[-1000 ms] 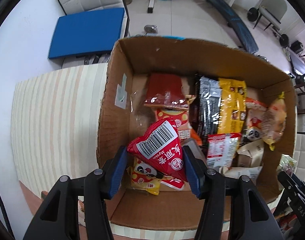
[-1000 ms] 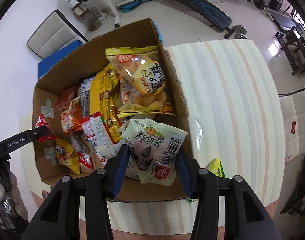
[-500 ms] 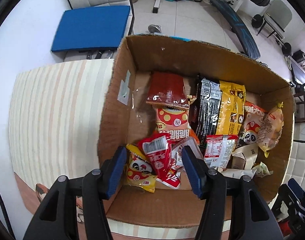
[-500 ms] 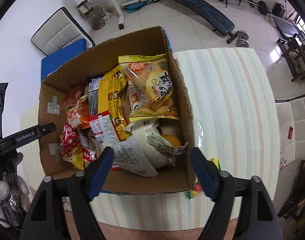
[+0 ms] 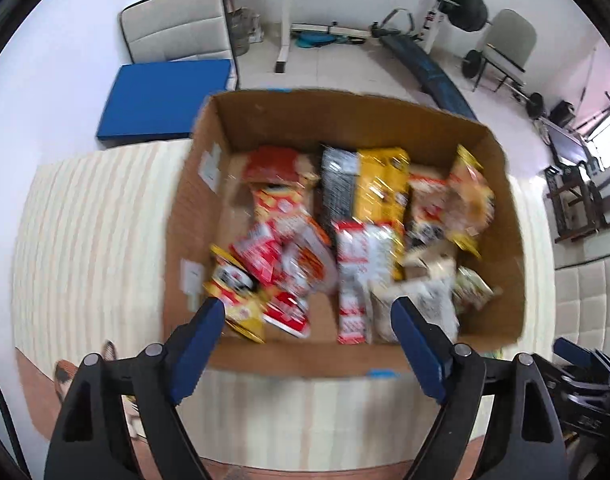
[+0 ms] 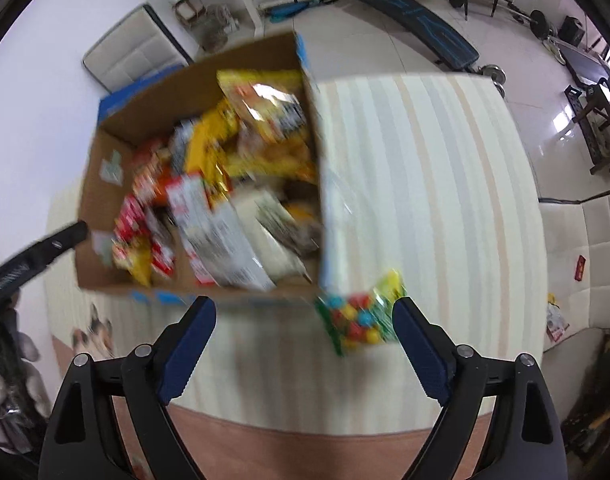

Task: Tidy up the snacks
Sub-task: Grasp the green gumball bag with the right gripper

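Left wrist view: left claw (image 5: 308, 316) spreading wider, gripping nothing, above cardboard box (image 5: 501, 216) of blurred snack packets (image 5: 353, 236) on striped desk (image 5: 93, 220).

Right wrist view: right claw (image 6: 304, 316) widening, empty; candy bag (image 6: 359, 312) on desk by box's near corner.

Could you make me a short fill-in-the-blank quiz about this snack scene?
1. The snack packets lie piled inside a ______ box.
2. The candy bag with colourful balls lies on the striped tablecloth, ______ the box.
3. The right claw has nothing between its blue pads; its jaws are ______.
4. The flat mat on the chair beyond the table is ______.

Missing words: cardboard; outside; opening; blue
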Action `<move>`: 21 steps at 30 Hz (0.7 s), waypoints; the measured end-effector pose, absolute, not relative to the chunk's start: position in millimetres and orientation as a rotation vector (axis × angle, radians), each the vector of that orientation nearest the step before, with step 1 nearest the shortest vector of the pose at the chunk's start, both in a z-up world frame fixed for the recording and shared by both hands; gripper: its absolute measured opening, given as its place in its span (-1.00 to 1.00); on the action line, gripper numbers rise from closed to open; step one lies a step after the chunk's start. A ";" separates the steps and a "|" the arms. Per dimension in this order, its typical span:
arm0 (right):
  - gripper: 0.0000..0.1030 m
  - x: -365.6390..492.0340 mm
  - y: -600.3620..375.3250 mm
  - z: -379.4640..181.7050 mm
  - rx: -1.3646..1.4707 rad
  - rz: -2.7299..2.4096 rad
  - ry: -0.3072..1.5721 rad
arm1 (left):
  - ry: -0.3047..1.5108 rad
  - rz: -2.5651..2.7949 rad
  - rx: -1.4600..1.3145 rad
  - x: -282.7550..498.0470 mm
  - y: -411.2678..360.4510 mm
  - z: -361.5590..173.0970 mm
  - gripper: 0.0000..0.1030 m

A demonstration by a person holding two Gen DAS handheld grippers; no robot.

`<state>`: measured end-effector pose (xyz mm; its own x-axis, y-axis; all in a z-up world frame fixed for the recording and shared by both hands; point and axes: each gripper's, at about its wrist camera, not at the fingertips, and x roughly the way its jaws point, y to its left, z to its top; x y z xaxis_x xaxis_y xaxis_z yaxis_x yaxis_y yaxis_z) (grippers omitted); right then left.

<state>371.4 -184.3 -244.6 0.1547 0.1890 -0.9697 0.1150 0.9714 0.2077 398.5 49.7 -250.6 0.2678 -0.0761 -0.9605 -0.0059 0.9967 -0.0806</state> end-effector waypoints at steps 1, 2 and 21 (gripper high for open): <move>0.79 365.4 -189.4 -253.0 0.242 0.042 1.437 | 1.304 -0.067 -0.070 392.0 42.0 -253.8 0.65; 0.79 361.3 -193.2 -260.3 0.233 0.035 1.453 | 1.309 -0.078 -0.068 387.7 36.4 -256.7 0.65; 0.79 368.6 -208.9 -382.5 0.120 0.038 1.639 | 1.303 -0.078 0.024 371.3 -8.9 -285.7 0.65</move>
